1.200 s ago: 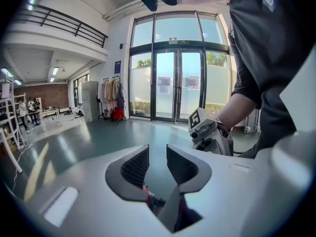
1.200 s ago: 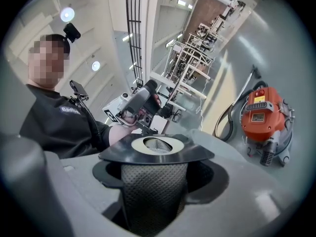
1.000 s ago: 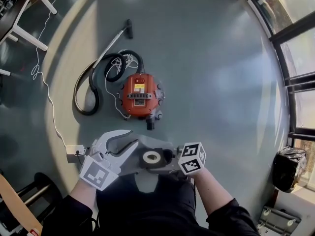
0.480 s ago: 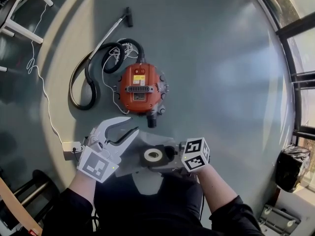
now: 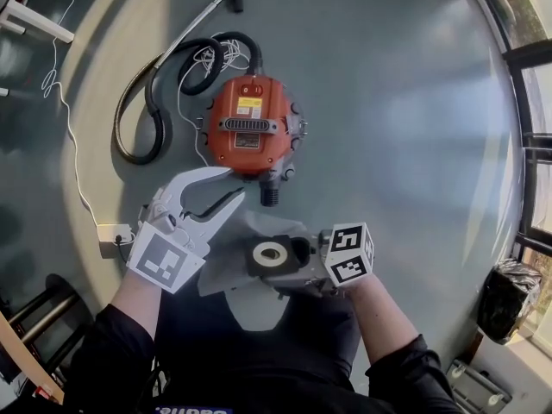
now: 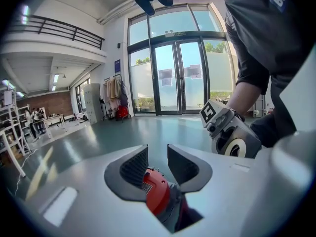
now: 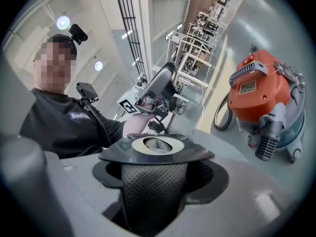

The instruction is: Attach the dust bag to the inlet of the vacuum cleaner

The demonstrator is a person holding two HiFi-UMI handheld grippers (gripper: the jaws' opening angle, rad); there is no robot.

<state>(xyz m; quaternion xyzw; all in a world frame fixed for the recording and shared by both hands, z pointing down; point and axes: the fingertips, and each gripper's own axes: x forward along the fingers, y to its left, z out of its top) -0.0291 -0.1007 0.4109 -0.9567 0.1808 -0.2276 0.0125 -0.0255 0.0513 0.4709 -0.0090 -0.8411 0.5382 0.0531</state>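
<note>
The orange vacuum cleaner [image 5: 250, 123] stands on the grey floor, its ribbed grey inlet stub [image 5: 272, 195] pointing toward me. My right gripper [image 5: 289, 261] is shut on the grey dust bag [image 5: 233, 274], whose dark collar with a cream ring [image 5: 270, 253] faces up just short of the stub. In the right gripper view the mesh bag [image 7: 153, 186] hangs between the jaws, with the vacuum [image 7: 261, 93] ahead to the right. My left gripper [image 5: 226, 186] hovers open to the left of the stub, with nothing between its jaws. In its own view the left gripper [image 6: 158, 164] frames the vacuum [image 6: 157, 194] beyond.
A black hose [image 5: 142, 110] and metal wand [image 5: 198, 24] curl out behind the vacuum on the left. A white cable runs to a power strip [image 5: 112, 231] near my left hand. White table legs [image 5: 34, 20] stand far left, and a black bin bag [image 5: 504, 304] sits by the windows.
Both grippers have sunk toward the floor and the vacuum now looks nearer and larger. The bag stays in the right gripper. The left gripper has drawn up beside the stub.
</note>
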